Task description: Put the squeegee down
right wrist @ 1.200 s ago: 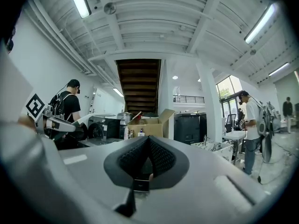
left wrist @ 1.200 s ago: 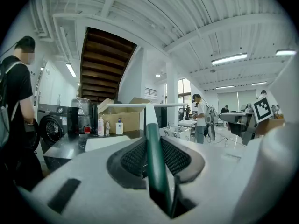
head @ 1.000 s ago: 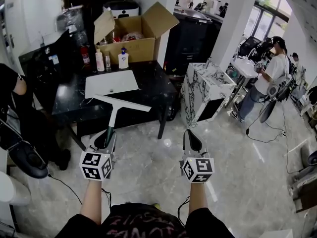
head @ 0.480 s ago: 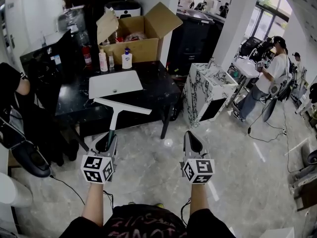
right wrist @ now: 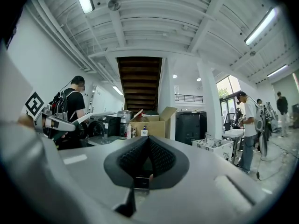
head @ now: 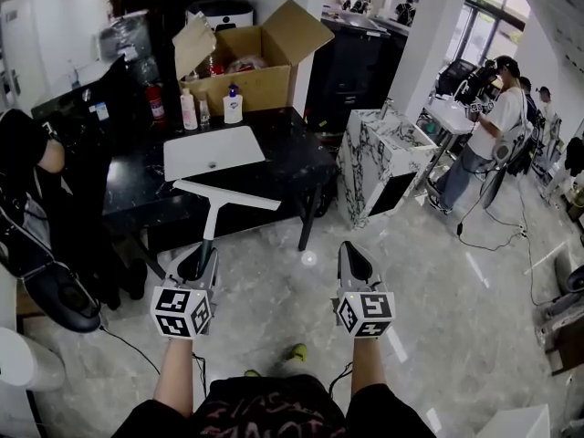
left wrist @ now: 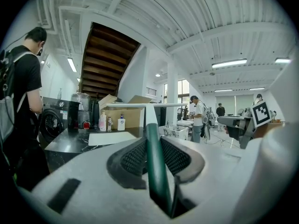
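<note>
My left gripper [head: 195, 265] is shut on the dark green handle of a squeegee [head: 216, 210], whose white blade points toward the black table [head: 283, 158]. In the left gripper view the green handle [left wrist: 154, 157] runs straight out between the black pads, with the white blade [left wrist: 149, 105] crosswise at its far end. My right gripper [head: 354, 263] hangs over the marble floor beside it, pads pressed together and nothing in them; the right gripper view shows its tips [right wrist: 146, 143] meeting.
A white board [head: 213, 151] lies on the black table, with bottles [head: 233, 106] and an open cardboard box [head: 246, 62] behind. A marble-patterned sink unit [head: 388, 167] stands to the right. One person [head: 27, 199] stands at the left, another [head: 488, 130] at the right.
The view has shifted slightly; the table and box sit a little nearer and lower in the picture. Both grippers keep their pose, and the squeegee stays in the left one.
</note>
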`<state>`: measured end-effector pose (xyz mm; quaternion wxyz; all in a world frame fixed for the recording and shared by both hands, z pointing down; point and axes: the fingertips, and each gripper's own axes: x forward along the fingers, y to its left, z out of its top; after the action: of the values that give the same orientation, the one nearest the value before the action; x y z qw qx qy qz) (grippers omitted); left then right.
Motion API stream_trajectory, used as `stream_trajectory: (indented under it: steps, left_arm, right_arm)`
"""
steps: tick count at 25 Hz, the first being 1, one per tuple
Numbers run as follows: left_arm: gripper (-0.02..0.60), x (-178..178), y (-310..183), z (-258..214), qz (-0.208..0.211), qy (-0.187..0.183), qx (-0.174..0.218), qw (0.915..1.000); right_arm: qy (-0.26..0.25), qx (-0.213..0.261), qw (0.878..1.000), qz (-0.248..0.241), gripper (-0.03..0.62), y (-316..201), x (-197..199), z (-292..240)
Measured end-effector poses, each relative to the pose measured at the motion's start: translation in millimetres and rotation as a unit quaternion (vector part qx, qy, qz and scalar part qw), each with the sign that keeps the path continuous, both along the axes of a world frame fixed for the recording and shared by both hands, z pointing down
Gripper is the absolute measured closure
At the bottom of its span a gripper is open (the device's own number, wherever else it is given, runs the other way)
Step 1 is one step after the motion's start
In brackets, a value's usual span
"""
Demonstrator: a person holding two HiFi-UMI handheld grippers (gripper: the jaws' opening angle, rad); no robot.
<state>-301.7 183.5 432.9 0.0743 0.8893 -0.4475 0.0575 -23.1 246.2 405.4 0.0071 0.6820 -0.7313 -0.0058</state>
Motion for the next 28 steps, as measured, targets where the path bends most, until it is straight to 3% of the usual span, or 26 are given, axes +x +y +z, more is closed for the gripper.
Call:
stream_trajectory:
  steps: [12, 28]
  left_arm:
    - [0.482, 16.9, -26.8, 6.9, 0.007, 0.001, -0.005, 1.0000]
    - [0.482, 55.5, -121.0, 14.8, -0.003, -0.015, -0.011, 0.9998]
  right_arm:
    - [-0.004, -0.001, 1.000, -0.003, 0.585, -27.0, 12.5, 5.8]
    - [-0.019, -0.002, 1.000, -0.012, 0.583, -129.3, 59.1, 10.6]
